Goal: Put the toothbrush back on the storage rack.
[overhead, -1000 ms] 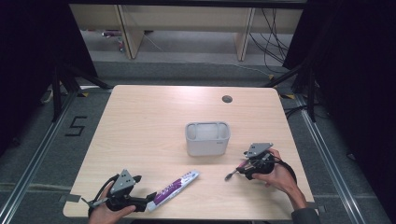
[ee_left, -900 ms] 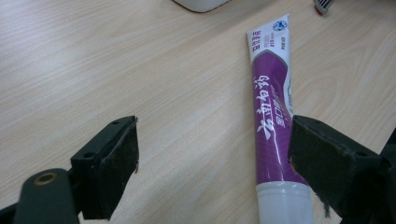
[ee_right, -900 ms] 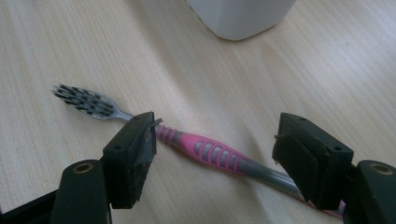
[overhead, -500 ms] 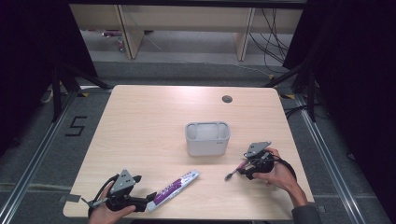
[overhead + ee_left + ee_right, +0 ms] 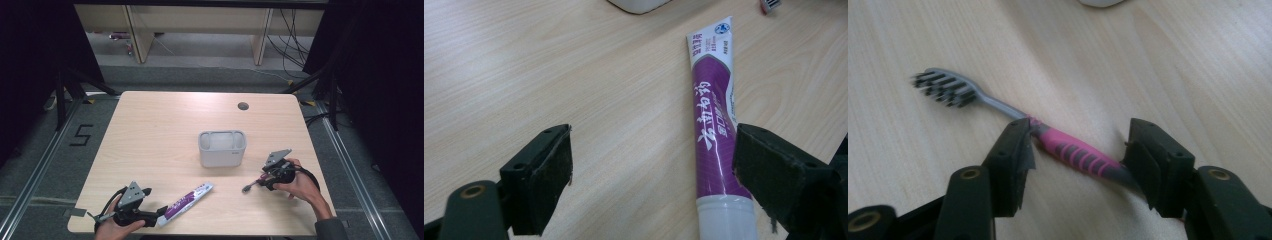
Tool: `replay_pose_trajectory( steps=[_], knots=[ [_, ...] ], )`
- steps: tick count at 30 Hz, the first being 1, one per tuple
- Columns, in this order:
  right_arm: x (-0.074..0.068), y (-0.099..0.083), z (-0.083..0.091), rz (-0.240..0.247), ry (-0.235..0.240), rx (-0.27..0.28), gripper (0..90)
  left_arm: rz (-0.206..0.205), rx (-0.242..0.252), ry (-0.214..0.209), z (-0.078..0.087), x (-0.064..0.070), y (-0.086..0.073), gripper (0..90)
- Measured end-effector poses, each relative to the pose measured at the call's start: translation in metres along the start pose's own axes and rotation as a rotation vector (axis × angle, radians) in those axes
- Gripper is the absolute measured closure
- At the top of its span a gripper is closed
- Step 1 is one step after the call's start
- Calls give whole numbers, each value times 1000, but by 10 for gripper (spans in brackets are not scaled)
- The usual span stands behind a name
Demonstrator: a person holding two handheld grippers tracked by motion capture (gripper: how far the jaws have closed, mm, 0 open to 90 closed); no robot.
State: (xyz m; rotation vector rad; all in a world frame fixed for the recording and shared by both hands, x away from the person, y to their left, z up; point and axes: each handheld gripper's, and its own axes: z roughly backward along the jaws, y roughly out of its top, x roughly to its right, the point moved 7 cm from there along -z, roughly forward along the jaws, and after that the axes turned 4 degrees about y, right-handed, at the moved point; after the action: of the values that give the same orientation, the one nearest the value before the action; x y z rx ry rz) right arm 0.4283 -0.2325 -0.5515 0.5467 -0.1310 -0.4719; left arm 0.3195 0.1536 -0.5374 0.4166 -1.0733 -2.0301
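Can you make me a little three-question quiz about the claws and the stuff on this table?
1. True or false: the left claw is squeezed tight on the toothpaste tube.
2. What lies between the jaws of the right claw? A) a spoon B) a toothbrush C) a pencil
3. Fill in: the white box sits near the ___ of the table.

Key
1. False: the jaws stand wide open, with the tube lying next to one of them.
2. B: its pink handle lies between the open jaws.
3. Middle.
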Motion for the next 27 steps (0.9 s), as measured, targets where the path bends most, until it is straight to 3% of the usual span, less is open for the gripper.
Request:
replay_pose_trajectory(
  steps=[2, 9, 14, 18, 22, 25, 27],
  knots=[
    [-2, -1, 2, -11, 15, -45, 484, 0, 2, 1, 0, 0, 0, 160],
    [0, -2, 6, -6, 16, -108, 524, 4, 7, -4, 0, 1, 0, 160],
    [2, -4, 12, 2, 24, -126, 521, -9, -1, -7, 0, 0, 0, 160],
    [6, -6, 14, 38, 21, -152, 525, -11, -2, -9, 0, 0, 0, 160],
    [4, -11, 15, 21, 30, -183, 556, -8, 1, -10, 0, 1, 0, 160],
    [5, -11, 14, 57, 39, -182, 589, -8, 1, -10, 0, 1, 0, 160],
    [2, -11, 15, 38, 42, -191, 619, -8, 1, -11, 0, 1, 0, 160]
  ],
)
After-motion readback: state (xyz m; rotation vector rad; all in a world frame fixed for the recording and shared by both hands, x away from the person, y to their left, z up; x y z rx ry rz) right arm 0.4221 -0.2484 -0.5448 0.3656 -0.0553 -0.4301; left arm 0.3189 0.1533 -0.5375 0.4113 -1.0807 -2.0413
